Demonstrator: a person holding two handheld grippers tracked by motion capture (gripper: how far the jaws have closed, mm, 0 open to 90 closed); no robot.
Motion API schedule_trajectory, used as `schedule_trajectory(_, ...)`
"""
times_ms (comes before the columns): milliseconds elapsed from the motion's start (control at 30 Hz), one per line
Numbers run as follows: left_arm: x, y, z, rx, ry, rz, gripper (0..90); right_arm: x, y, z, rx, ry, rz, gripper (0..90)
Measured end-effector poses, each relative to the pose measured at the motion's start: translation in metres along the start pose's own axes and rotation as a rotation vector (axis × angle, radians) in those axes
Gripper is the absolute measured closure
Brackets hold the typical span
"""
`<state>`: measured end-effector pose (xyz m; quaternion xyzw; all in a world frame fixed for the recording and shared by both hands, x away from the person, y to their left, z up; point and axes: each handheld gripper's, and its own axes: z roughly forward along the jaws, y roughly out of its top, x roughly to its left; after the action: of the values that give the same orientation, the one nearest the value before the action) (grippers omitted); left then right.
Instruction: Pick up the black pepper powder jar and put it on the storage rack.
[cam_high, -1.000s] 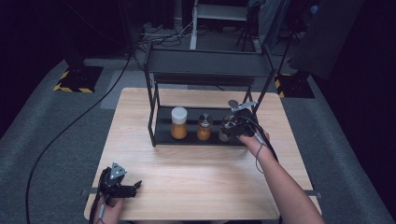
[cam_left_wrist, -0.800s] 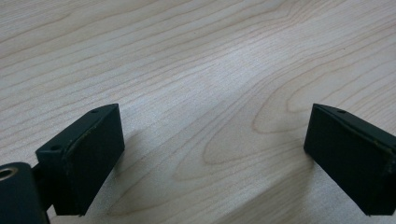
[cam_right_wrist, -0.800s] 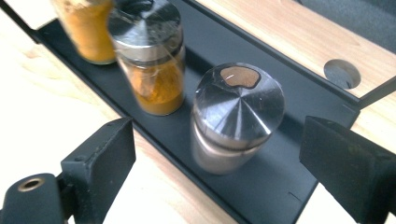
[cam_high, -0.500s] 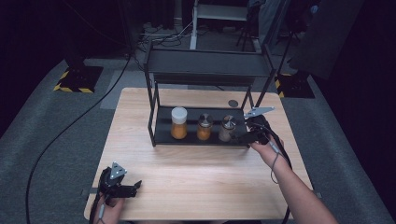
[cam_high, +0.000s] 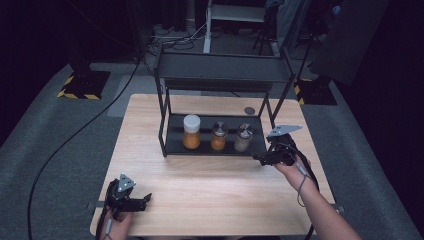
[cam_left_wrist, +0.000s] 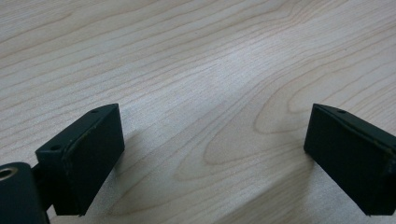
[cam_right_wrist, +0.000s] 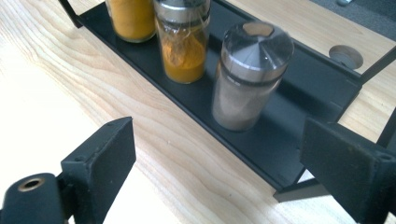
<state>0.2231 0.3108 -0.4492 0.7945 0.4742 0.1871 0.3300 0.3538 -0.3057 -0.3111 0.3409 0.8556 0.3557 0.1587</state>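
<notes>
Silver-capped spice jar (cam_high: 243, 137) stands on the rack's lower shelf (cam_high: 175, 135); right claw (cam_high: 260, 159) hangs just beside it, jaws apart, empty; left claw (cam_high: 141, 200) rests apart on the bench (cam_high: 210, 185).

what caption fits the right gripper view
Open right gripper facing a brown spice jar on the black rack shelf.

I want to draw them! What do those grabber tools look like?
Each gripper, left gripper and right gripper, is black, with two flat, blocky black jaws, a grey three-cornered plate on top and a dark trailing cable. The forearms are bare, with no sleeves showing.
</notes>
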Motion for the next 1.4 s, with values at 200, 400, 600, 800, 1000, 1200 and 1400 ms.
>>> schedule_trajectory(200, 0.0, 0.0, 0.0, 0.0, 0.0, 0.0, 5.1, 0.002, -0.013, 0.0, 0.004, 0.0, 0.006, 10.8)
schedule_trajectory(400, 0.0, 0.0, 0.0, 0.0, 0.0, 0.0, 5.1, 0.001, -0.028, -0.002, 0.0, 0.011, 0.017, 10.8)
schedule_trajectory(600, 0.0, 0.0, 0.0, 0.0, 0.0, 0.0, 5.0, 0.001, -0.046, -0.003, -0.001, 0.02, 0.033, 10.8)
schedule_trajectory(800, 0.0, 0.0, 0.0, 0.0, 0.0, 0.0, 5.1, 0.0, -0.06, -0.003, 0.009, 0.026, 0.045, 10.8)
schedule_trajectory(1000, 0.0, 0.0, 0.0, 0.0, 0.0, 0.0, 5.1, -0.001, -0.073, 0.0, 0.014, 0.032, 0.057, 10.8)
schedule_trajectory(1200, 0.0, 0.0, 0.0, 0.0, 0.0, 0.0, 5.0, 0.001, -0.086, 0.003, 0.029, 0.032, 0.056, 10.8)
schedule_trajectory(1400, 0.0, 0.0, 0.0, 0.0, 0.001, -0.001, 5.0, 0.002, -0.098, 0.007, 0.037, 0.032, 0.067, 10.6)
